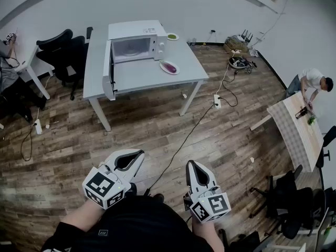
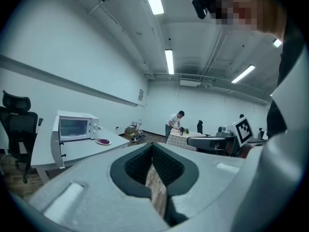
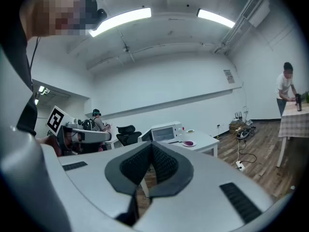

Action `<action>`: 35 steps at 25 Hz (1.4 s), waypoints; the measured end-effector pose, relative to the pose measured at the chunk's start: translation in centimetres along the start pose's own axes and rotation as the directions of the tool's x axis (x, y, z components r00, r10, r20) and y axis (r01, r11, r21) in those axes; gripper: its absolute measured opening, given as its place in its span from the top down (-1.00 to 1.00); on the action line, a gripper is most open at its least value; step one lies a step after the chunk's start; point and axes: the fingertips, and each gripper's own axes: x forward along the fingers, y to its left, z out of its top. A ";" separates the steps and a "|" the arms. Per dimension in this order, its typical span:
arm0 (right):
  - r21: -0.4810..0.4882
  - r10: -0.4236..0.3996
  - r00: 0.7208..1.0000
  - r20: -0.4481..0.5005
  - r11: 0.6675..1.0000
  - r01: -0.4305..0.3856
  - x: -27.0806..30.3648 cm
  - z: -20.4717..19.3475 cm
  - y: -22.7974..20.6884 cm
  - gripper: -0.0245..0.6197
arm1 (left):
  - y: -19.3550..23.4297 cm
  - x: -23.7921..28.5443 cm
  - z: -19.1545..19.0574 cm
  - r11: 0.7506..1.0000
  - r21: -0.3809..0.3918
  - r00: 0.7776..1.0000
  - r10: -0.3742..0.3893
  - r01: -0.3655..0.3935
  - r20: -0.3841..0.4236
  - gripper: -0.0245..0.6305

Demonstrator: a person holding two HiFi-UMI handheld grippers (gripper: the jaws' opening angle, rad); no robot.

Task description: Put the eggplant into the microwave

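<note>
Eggplant: small, dark purple, lying flat on a white plate. Nothing touches it. It sits at about 4 o'clock from the microwave, near but apart, toward the right end of the pale table.

Microwave: white box, upright, at the table's far edge, about 12 o'clock in the head view. Its door is swung fully open on the left-hand hinge, reaching out toward 7 o'clock. The cavity is open and looks pale; its contents can't be made out.
</note>
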 end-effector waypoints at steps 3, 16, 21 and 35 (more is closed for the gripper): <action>-0.003 -0.002 1.000 0.001 1.000 0.002 -0.1 -0.1 -0.1 0.89 | -0.1 0.1 -0.1 1.000 0.000 1.000 -0.002 0.002 -0.003 0.90; 0.043 0.030 0.999 0.036 0.999 -0.032 -1.0 0.1 -0.9 0.88 | -0.8 1.1 0.0 1.000 0.013 1.000 0.015 -0.015 -0.011 0.90; 0.050 0.049 0.998 0.051 0.997 -0.051 -2.1 0.2 -2.1 0.88 | -2.2 2.1 0.1 0.999 0.027 0.999 0.028 -0.027 -0.018 0.90; 0.084 0.081 0.996 0.032 0.993 -0.083 -2.4 -0.3 -6.7 0.88 | -2.6 5.4 0.3 0.996 0.027 0.995 0.091 -0.090 -0.031 0.90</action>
